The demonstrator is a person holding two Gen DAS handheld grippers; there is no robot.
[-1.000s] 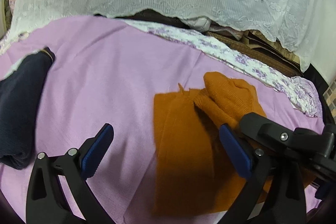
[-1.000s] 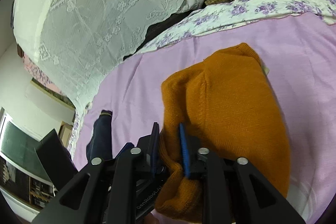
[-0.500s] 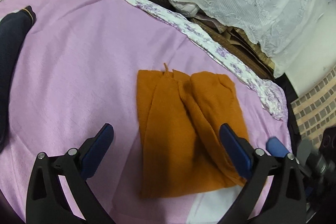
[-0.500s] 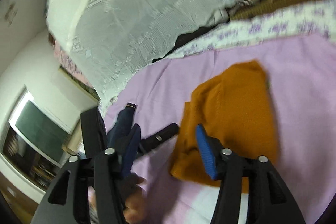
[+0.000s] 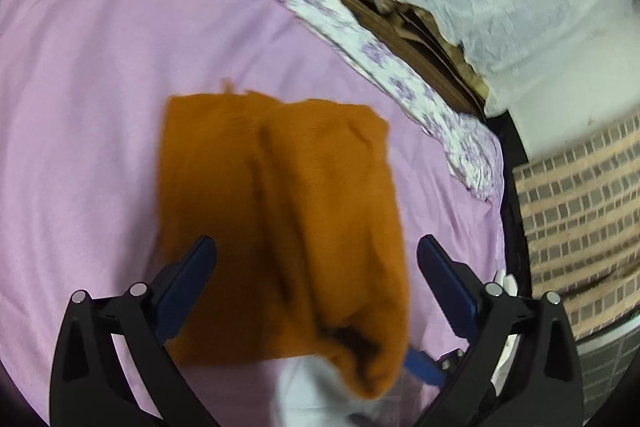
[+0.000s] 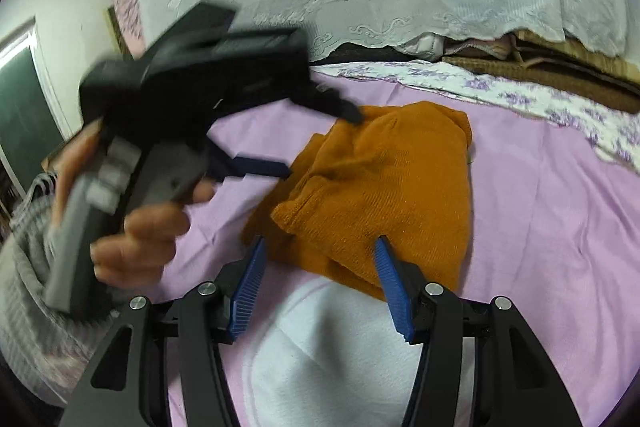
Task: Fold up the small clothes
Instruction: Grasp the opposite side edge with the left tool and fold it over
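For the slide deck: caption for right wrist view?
Open right gripper over folded orange sweater on purple sheet.

Two close wrist views, angled down from opposite sides onto one orange garment [image 5: 280,219] [image 6: 384,195].

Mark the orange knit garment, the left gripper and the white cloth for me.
orange knit garment [image 6: 384,187]: right wrist view, middle of the folded top layer.
left gripper [image 6: 316,131]: right wrist view, between its fingers.
white cloth [image 6: 328,355]: right wrist view, its centre.

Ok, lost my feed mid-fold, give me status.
Left gripper open over the orange knit garment. Right gripper open, empty, at its near edge. Garment lies folded on the purple sheet. Nothing in the way.
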